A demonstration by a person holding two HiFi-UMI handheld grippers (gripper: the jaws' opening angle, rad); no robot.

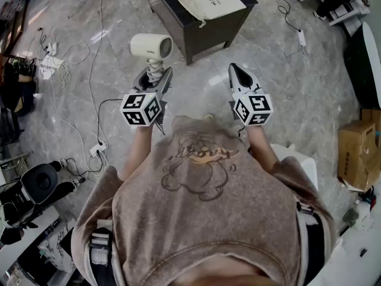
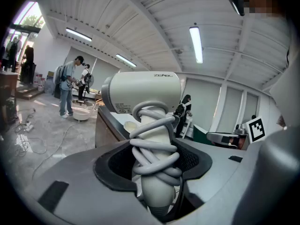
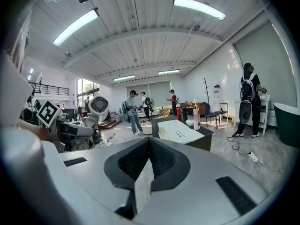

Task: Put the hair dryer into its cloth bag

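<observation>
A cream hair dryer [image 1: 151,46] is held up in the air by its handle [image 2: 152,158], which has the grey cord coiled round it. My left gripper [image 1: 156,76] is shut on that wrapped handle, the dryer's body [image 2: 140,95] standing upright above the jaws. From the right gripper view the dryer's round rear grille [image 3: 98,106] shows at the left. My right gripper [image 1: 238,76] is level with the left one, shut and empty [image 3: 149,142]. The white cloth bag [image 1: 208,2] lies flat on a dark low table [image 1: 205,37] ahead; the same bag [image 3: 180,131] lies beyond the right jaws.
Cables and a power strip [image 1: 98,149] trail over the marble floor at the left. A cardboard box [image 1: 357,154] stands at the right. Bottles [image 3: 196,118] stand on the table's far end. Several people [image 3: 132,109] stand further back in the room.
</observation>
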